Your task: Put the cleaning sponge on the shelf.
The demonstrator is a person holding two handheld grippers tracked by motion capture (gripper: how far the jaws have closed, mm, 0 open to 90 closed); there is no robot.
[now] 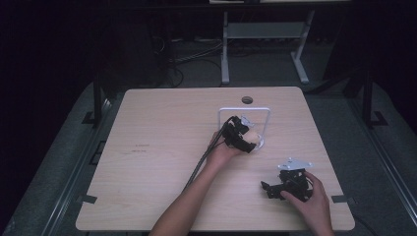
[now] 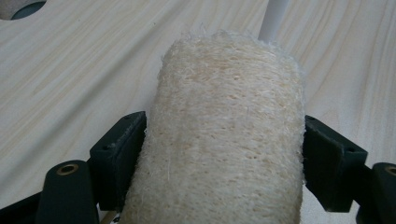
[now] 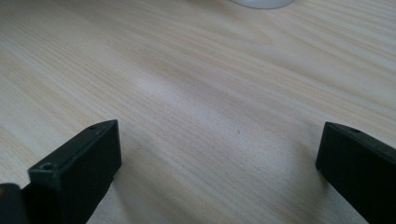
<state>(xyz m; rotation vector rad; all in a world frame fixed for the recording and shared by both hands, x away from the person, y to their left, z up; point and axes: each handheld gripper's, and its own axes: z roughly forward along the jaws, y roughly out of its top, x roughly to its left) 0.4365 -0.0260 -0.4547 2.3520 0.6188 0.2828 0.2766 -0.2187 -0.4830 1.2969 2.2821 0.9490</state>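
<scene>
**Left gripper clamps a loofah roll while the right one rests spread on the table**

Gripping from both sides, the left gripper [image 1: 247, 139] has its two black jaws pressed against a pale, fibrous loofah roll [image 2: 224, 135]; in the left gripper view the roll stands between the pads [image 2: 119, 158] and bulges slightly past them, so the jaws are set about as wide as the roll itself. In the high view the same roll [image 1: 252, 136] shows as a small cream lump at the tip of that gripper, right of the table's middle, held at the lower right corner of a white wire frame [image 1: 244, 110] that stands on the wooden table [image 1: 162, 147]. A white rod of that frame [image 2: 274, 18] rises just behind the roll in the left gripper view. A round hole [image 1: 247, 100] sits in the tabletop near its far edge, beyond the frame.

The right gripper [image 1: 269, 190] lies near the front right of the table under the person's right hand [image 1: 307, 199], well apart from the roll. Its jaws stand wide, with bare wood grain between them and nothing held.

Faint dark marks [image 1: 139, 148] show on the left part of the tabletop; they look like printed writing but are too small to read. No brand or label can be read on the grippers or the roll
</scene>
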